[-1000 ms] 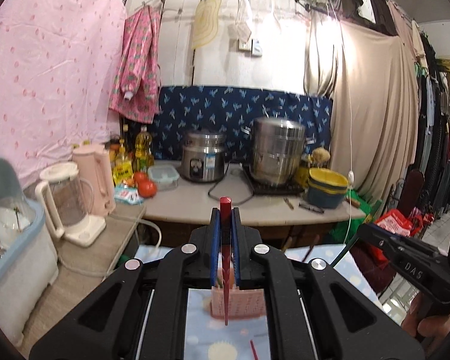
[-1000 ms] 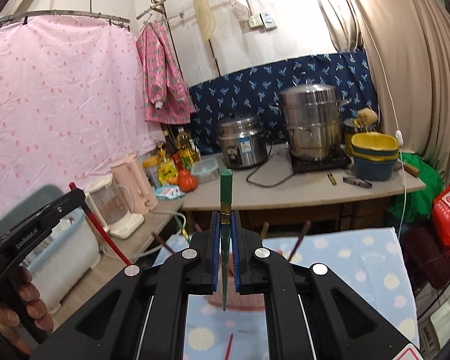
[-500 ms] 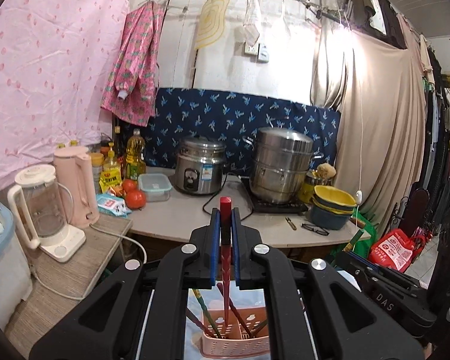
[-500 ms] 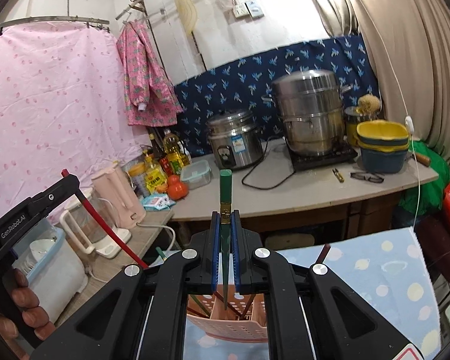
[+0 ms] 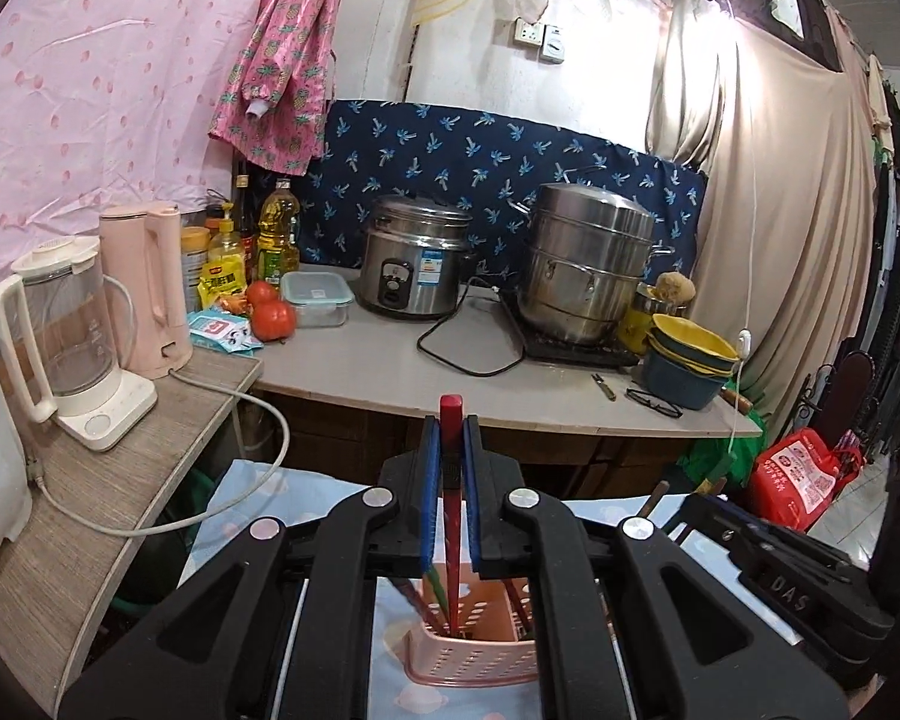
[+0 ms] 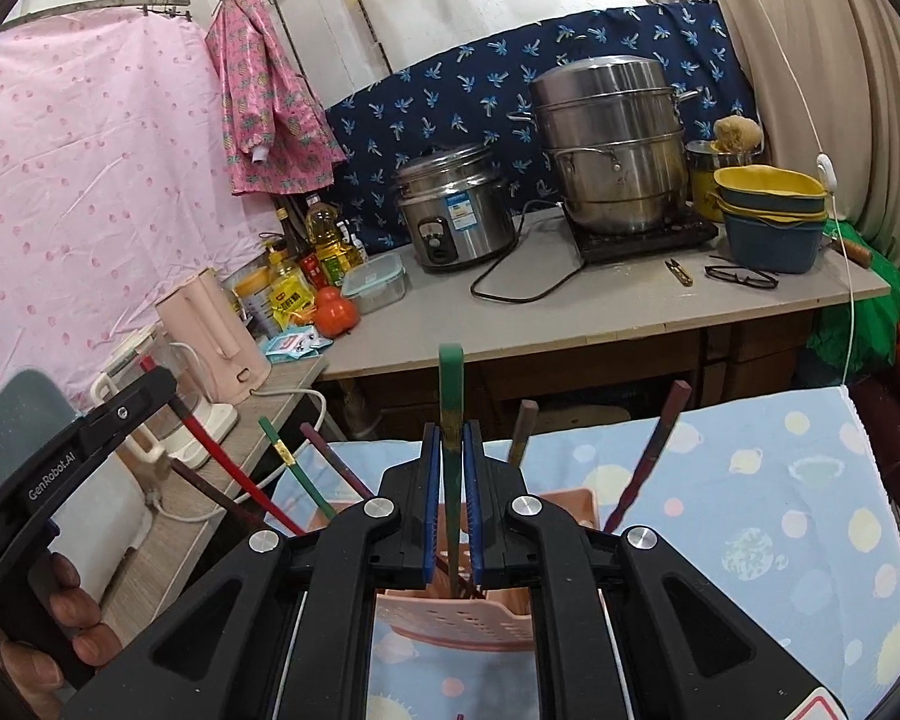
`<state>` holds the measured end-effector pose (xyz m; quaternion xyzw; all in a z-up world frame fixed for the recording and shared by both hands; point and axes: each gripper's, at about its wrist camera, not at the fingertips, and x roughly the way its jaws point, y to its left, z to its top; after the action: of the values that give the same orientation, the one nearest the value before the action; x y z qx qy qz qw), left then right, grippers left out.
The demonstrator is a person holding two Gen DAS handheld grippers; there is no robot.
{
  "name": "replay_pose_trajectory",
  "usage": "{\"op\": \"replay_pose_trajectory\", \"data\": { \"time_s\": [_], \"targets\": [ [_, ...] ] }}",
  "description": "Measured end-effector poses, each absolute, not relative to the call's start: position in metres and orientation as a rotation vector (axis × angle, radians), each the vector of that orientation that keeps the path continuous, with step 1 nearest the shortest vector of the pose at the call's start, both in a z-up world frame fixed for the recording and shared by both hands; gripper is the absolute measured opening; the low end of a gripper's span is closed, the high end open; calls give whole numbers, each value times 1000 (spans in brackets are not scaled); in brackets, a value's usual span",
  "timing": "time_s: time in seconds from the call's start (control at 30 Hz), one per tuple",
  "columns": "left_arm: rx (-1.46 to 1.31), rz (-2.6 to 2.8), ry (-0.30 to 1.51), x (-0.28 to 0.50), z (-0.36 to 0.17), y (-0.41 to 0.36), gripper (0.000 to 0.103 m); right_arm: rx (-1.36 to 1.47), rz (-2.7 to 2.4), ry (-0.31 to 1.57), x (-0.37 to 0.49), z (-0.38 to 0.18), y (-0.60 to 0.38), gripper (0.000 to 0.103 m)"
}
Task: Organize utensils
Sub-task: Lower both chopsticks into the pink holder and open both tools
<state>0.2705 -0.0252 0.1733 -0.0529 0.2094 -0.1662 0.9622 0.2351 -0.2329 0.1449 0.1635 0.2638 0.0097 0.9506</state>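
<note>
The left tool [image 5: 450,468] pinched a red chopstick [image 5: 450,420] and the right tool [image 6: 450,468] a green chopstick [image 6: 451,384], both above the pink basket [image 5: 474,654].

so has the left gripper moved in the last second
Yes: the left gripper has dropped toward the pink basket, which sat small and far below earlier; the red chopstick now dips inside.

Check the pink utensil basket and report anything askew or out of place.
Nothing is spilled or damaged. The chopsticks already in the pink basket lean out at different angles rather than standing upright; one dark red chopstick tilts far right. That looks normal for a loose holder.
</note>
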Motion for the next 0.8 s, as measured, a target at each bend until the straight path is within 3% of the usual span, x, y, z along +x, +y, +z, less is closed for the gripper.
{"op": "replay_pose_trajectory", "data": {
  "time_s": [0.03, 0.07, 0.1, 0.13, 0.2, 0.8],
  "targets": [
    [-107, -327, 424, 269, 171, -24, 8, 336, 5, 535, 232, 144, -235, 33],
    [-107, -319, 426, 267, 171, -24, 11, 340, -2, 530, 230, 144, -236, 41],
    [-109, -312, 428, 266, 169, -22, 21, 349, -11, 516, 225, 144, -238, 50],
    [-113, -301, 429, 264, 169, -20, 37, 350, -16, 513, 223, 144, -239, 50],
    [-122, -280, 421, 260, 169, -16, 48, 351, -17, 519, 217, 143, -241, 50],
    [-60, -242, 579, 183, 115, 1, 50, 210, -8, 603, 125, 113, -208, 50]
  ]
}}
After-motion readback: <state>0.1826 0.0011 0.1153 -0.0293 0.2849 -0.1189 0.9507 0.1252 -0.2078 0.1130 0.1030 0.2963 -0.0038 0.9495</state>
